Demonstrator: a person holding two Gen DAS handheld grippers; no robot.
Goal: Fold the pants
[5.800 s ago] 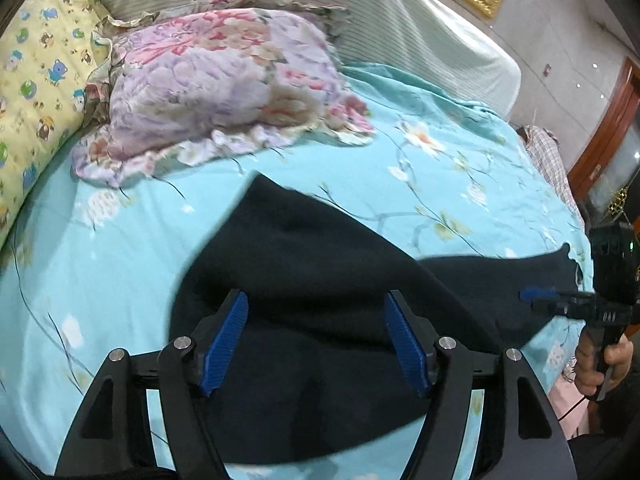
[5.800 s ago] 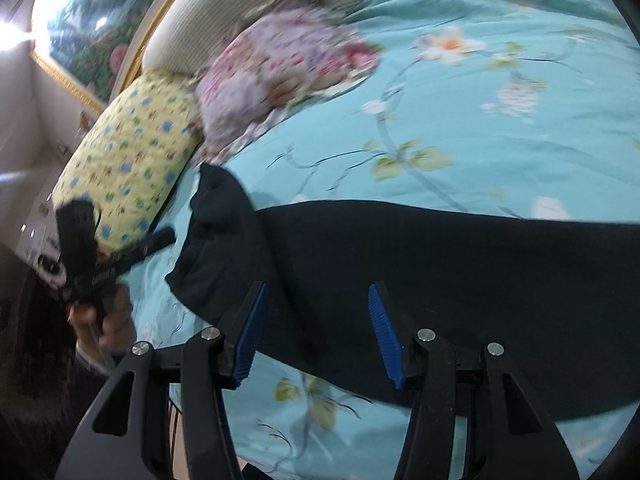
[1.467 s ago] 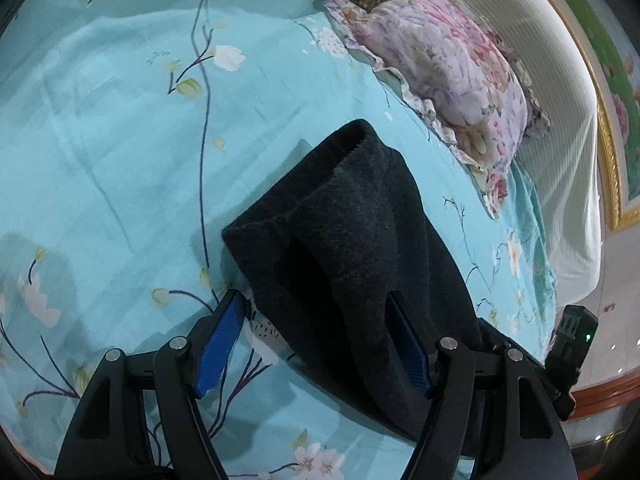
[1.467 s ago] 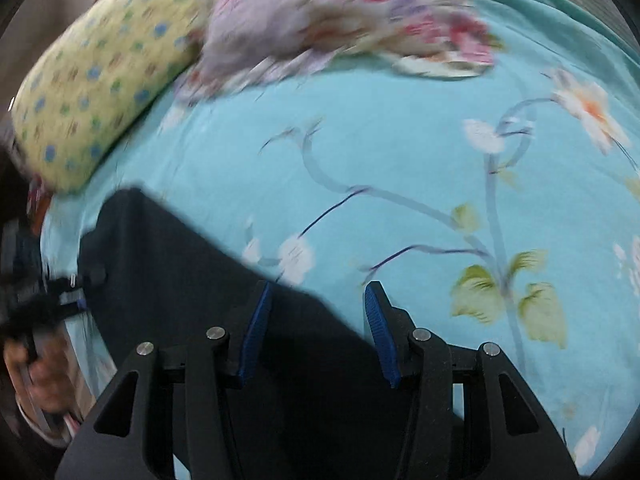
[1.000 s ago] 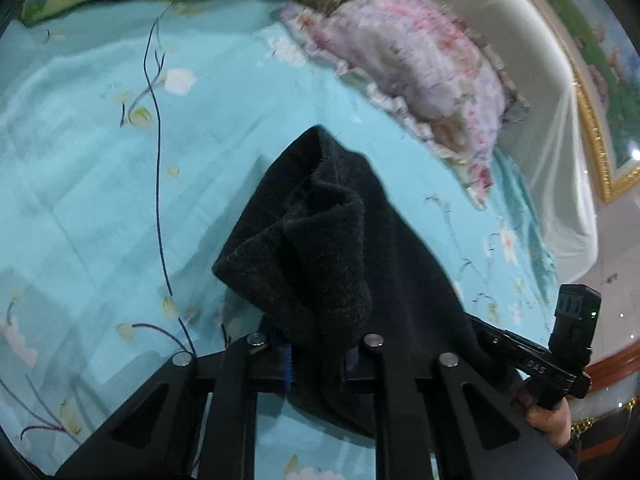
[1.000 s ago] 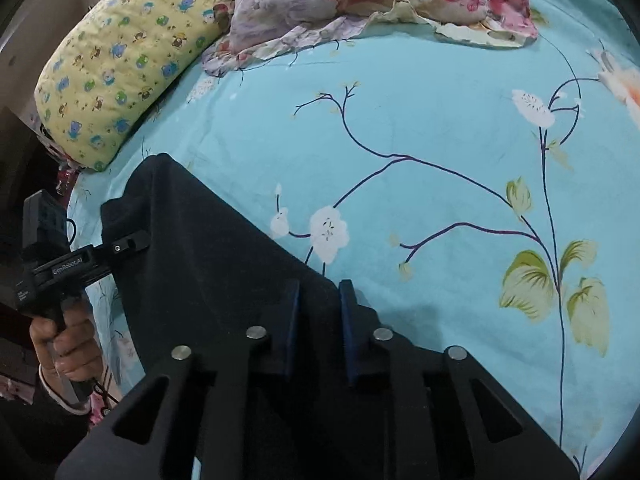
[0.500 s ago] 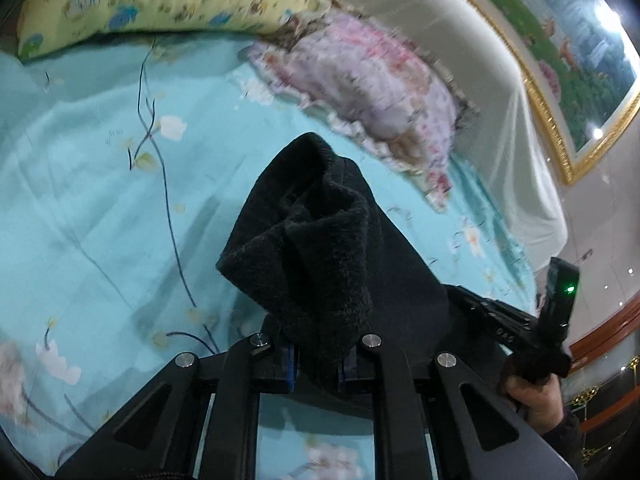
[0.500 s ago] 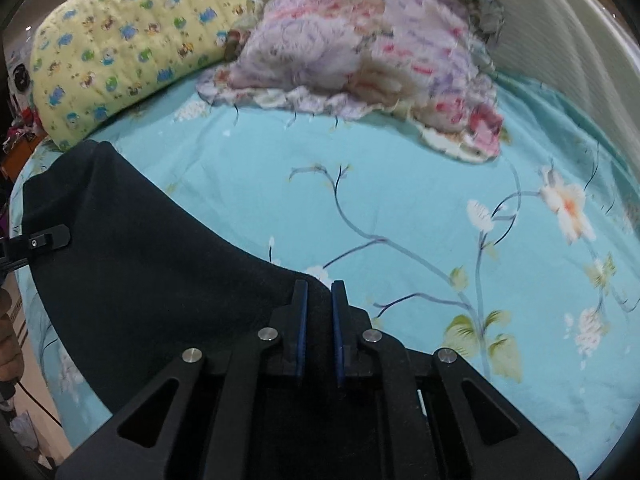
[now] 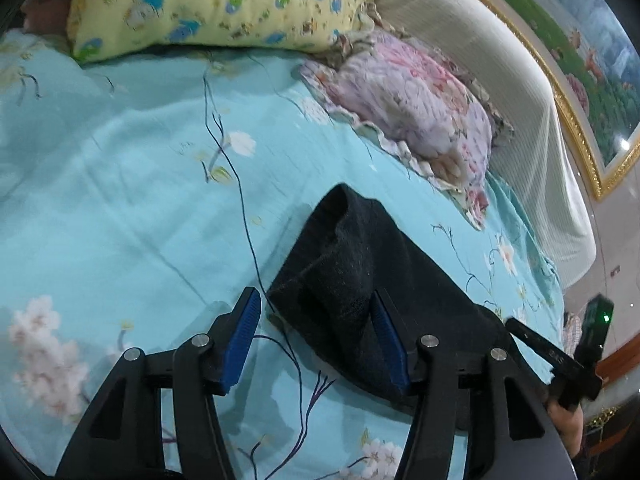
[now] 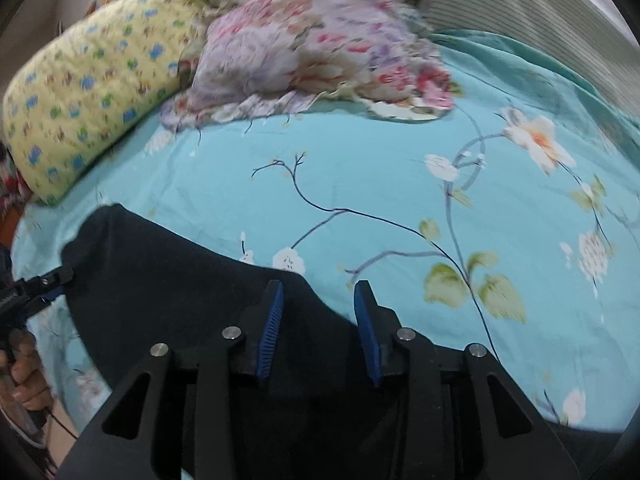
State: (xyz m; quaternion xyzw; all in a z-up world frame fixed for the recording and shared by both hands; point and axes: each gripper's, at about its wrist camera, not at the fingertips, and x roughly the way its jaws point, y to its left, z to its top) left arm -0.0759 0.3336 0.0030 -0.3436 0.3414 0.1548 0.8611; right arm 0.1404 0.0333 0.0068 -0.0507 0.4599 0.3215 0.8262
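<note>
The black pants (image 9: 360, 272) lie folded over on the turquoise flowered bedsheet (image 9: 120, 200). In the left wrist view my left gripper (image 9: 316, 340) is open, its blue pads either side of the bunched end of the pants, which rests on the sheet. In the right wrist view the pants (image 10: 160, 288) spread to the left and under my right gripper (image 10: 318, 328), which is open with the cloth edge between its pads. The left gripper (image 10: 40, 284) shows at the pants' far left corner, the right gripper (image 9: 560, 360) at the left view's right edge.
A yellow patterned pillow (image 9: 224, 0) and a pink-purple floral pillow (image 9: 412, 96) lie at the head of the bed by a white striped headboard cover (image 9: 520, 100). The same pillows show in the right view (image 10: 88, 80) (image 10: 304, 48). A framed picture (image 9: 592, 48) hangs behind.
Both grippers were shut on the pants and lifting them half a second ago; both have now opened and the cloth has dropped onto the sheet.
</note>
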